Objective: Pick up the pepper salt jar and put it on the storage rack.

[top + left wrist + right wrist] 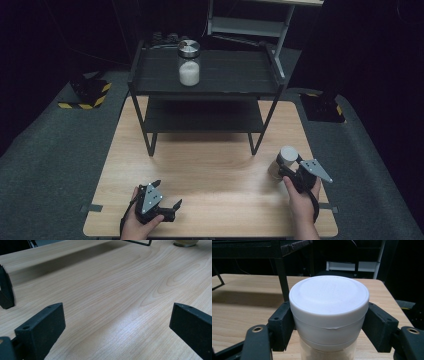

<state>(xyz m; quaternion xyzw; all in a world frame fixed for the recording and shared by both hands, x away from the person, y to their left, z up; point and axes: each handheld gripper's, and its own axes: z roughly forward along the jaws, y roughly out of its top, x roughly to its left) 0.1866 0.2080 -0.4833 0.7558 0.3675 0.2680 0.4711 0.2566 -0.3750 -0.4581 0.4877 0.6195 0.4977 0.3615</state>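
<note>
White-lidded jar (329, 315) inside level right gripper (329, 326)

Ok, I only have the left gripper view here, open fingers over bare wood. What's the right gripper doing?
Observer: The right gripper is shut on a jar, with its fingers pressing either side of the white lid.
Operator: Where does that jar sit on the table?
Observer: In the high view it is near the table's right edge, just in front of the black rack and by its front right leg.
Operator: Anything on the rack itself?
Observer: A second jar with a metal lid, partly filled with white grains, stands on the top shelf.
</note>
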